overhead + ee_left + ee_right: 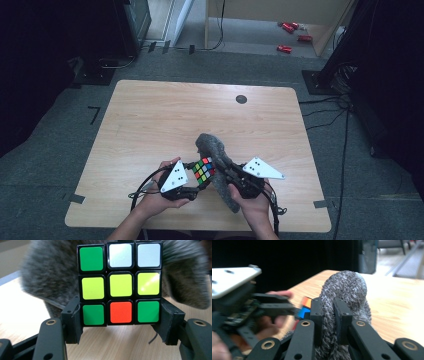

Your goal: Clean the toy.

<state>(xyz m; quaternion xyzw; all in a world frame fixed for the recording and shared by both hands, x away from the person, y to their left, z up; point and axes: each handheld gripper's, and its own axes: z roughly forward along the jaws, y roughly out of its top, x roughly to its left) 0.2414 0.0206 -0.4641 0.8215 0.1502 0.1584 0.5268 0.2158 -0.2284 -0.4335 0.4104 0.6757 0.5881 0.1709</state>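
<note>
A scrambled colour cube is held above the near part of the wooden table, with my left gripper shut on its lower layer. In the left gripper view the cube shows green, white, yellow and orange squares between the two pads. A grey fuzzy cloth is pinched in my right gripper, folded over and pressed against the far side of the cube. In the right gripper view the cloth bulges above the closed pads, and the cube peeks out at left.
A small dark round mark lies near the table's far edge. Red objects lie on the floor beyond the table. Cables run along the floor at right. The other gripper's grey plate sits close at left in the right gripper view.
</note>
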